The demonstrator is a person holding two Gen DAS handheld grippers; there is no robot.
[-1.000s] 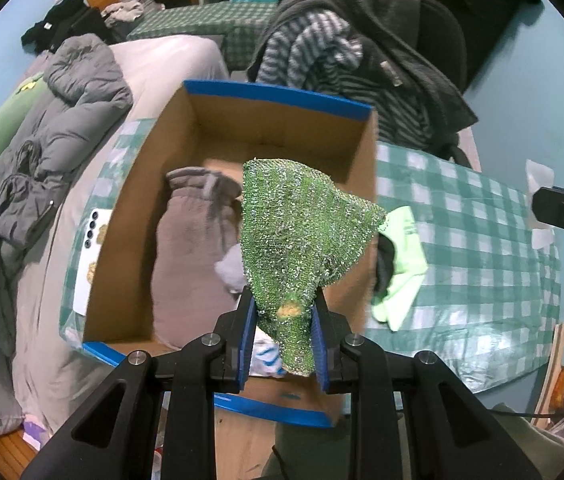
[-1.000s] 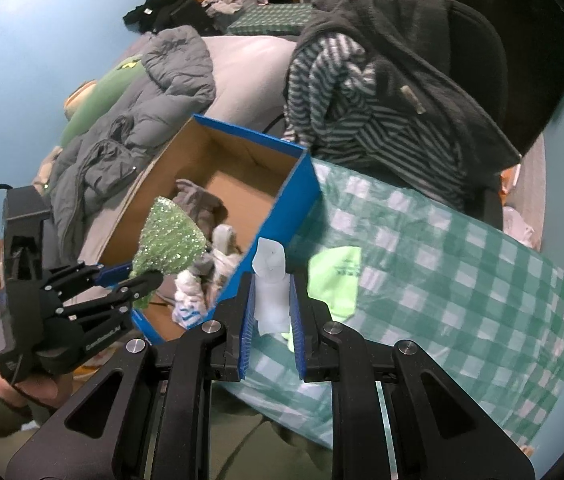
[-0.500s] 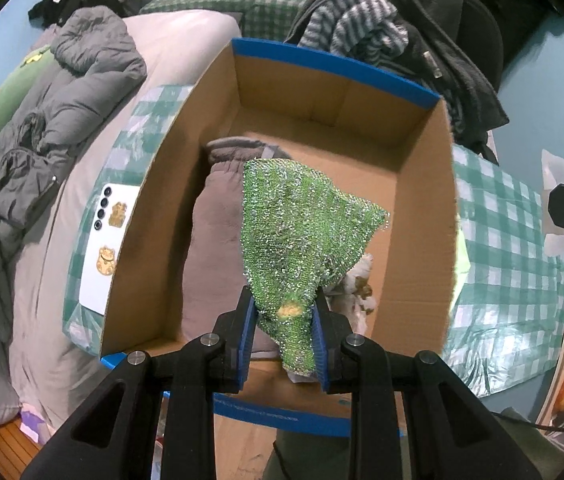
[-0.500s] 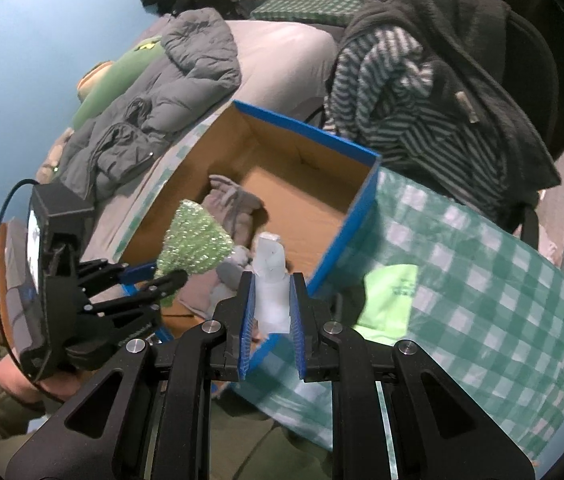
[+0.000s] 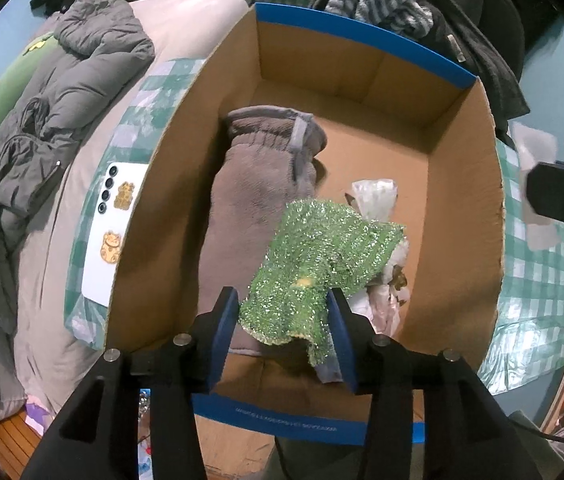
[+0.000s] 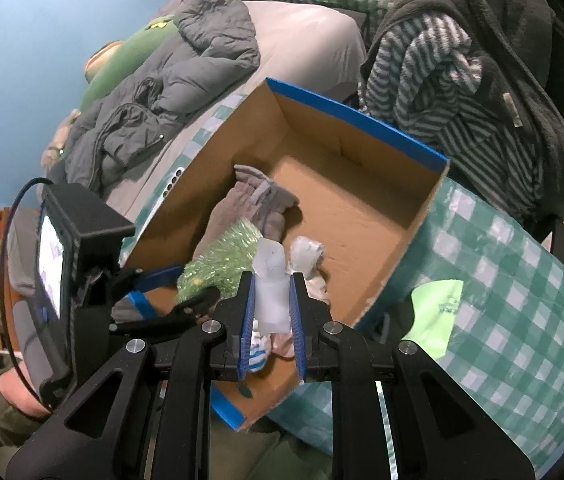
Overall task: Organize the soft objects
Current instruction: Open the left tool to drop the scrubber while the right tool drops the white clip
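An open cardboard box (image 5: 361, 36) with blue edges holds a grey fleece piece (image 5: 258, 184), a clear plastic bag (image 5: 373, 196) and small socks. My left gripper (image 5: 282, 312) points straight down into the box and its jaws are opening. The sparkly green cloth (image 5: 321, 248) sags between them, free of the left pad, and droops onto the things below. My right gripper (image 6: 273, 280) hovers over the box's near corner, shut on a pale white soft piece (image 6: 270, 276). In the right wrist view the left gripper (image 6: 186, 286) and the green cloth (image 6: 222, 260) sit just to its left.
The box (image 6: 353, 120) stands on a green checked tablecloth (image 6: 521, 280), with a neon green cloth (image 6: 437, 304) lying to its right. A white phone (image 5: 110, 220) lies left of the box. A grey jacket (image 5: 62, 100) covers the bed; striped and dark garments (image 6: 441, 72) hang over a chair behind.
The left gripper sank into the box and its jaws spread, so the green cloth slumped from upright to drooping. The right gripper carried the white piece leftward over the box.
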